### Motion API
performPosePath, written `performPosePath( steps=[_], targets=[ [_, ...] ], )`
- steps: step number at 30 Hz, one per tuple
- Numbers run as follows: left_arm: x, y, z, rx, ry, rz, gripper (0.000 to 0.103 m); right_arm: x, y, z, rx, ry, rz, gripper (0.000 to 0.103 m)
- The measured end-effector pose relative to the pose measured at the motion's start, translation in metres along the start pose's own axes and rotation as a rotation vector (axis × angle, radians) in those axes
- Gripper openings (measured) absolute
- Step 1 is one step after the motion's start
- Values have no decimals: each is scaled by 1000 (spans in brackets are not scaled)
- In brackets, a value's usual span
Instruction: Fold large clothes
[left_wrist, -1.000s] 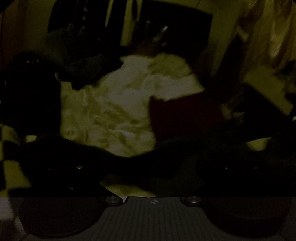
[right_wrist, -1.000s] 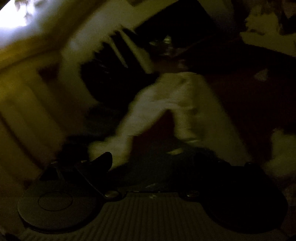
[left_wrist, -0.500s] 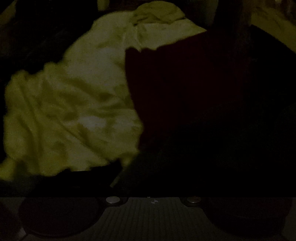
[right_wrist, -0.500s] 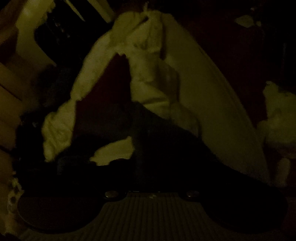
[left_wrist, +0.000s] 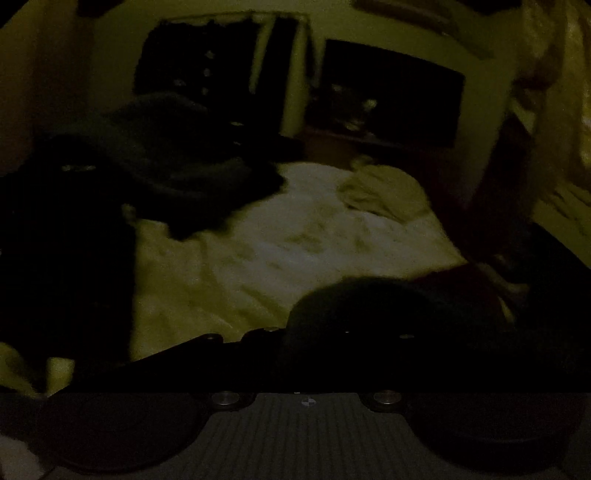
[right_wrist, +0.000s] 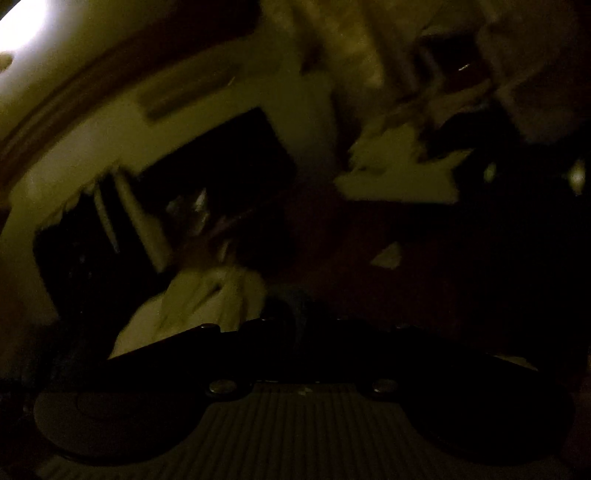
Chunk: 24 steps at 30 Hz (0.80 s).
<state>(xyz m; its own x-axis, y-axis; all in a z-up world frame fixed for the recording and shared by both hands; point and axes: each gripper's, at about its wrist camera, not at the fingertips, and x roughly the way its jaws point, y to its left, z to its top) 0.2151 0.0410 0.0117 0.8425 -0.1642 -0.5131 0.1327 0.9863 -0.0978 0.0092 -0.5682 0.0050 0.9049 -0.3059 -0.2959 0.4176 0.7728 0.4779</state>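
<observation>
The room is very dark. In the left wrist view a pale rumpled sheet (left_wrist: 295, 254) covers the bed, with a small crumpled pale cloth (left_wrist: 384, 192) at its far end. A dark garment (left_wrist: 388, 314) bulges just over my left gripper (left_wrist: 306, 343), whose fingers seem closed on it. A dark red cloth (left_wrist: 469, 284) lies behind it. In the right wrist view, blurred, my right gripper (right_wrist: 299, 332) has dark fabric (right_wrist: 295, 306) bunched at its fingers, with the pale sheet (right_wrist: 207, 299) beyond on the left.
A heap of dark clothes (left_wrist: 177, 177) lies on the bed's left side. Dark shelves or cupboards (left_wrist: 384, 92) stand against the far wall. A curtain (left_wrist: 561, 110) hangs at the right. A ceiling light (right_wrist: 22, 26) glows at upper left in the right wrist view.
Both cameras have tilted up from close over the bed; the far wall is back in view. The dark red cloth now sits low at the right in the left wrist view.
</observation>
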Motion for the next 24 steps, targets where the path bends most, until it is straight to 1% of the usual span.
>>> performPosePath(
  steps=[1,3,5,6,7,8,9,10,11,13,15,16,17,18,20,21,22,23,24],
  targets=[
    [2,7,-2,-17,0,17,73,-5,-10,3,33,-20,-22,9],
    [9,15,-15,-38,32,46,77,-5,-26,-1,70,-14,-66,9],
    [33,17,-37,-42,121,74,86,3,-39,-18,100,22,-112,9],
    [45,18,-50,-43,178,95,99,9,-45,-30,110,60,-130,9],
    [56,15,-63,-24,243,112,103,14,-52,-44,141,102,-152,9],
    [67,10,-77,12,311,124,103,16,-62,-59,188,166,-170,10],
    [77,6,-90,37,357,132,103,22,-69,-71,220,230,-174,10],
    [81,4,-97,46,369,135,103,29,-76,-90,261,304,-178,10],
    [81,1,-99,53,357,140,103,34,-82,-105,294,345,-185,10],
    [79,-5,-94,73,349,171,103,41,-87,-128,303,425,-199,10],
    [77,-6,-83,108,348,218,103,45,-88,-142,309,465,-207,15],
    [72,-9,-78,128,334,218,103,44,-87,-145,327,475,-199,17],
    [73,-10,-74,137,322,207,103,44,-86,-145,349,481,-191,18],
    [66,-12,-69,139,313,193,103,41,-85,-143,370,481,-181,20],
    [47,-19,-62,131,308,146,103,38,-84,-135,400,466,-171,35],
    [35,-23,-59,126,300,112,103,34,-83,-131,417,453,-163,38],
    [22,-28,-55,122,289,79,103,19,-82,-125,430,439,-153,47],
    [7,-33,-52,113,275,38,103,11,-82,-119,445,421,-143,52],
    [-5,-38,-51,102,264,1,103,1,-84,-112,463,399,-132,55]
  ],
)
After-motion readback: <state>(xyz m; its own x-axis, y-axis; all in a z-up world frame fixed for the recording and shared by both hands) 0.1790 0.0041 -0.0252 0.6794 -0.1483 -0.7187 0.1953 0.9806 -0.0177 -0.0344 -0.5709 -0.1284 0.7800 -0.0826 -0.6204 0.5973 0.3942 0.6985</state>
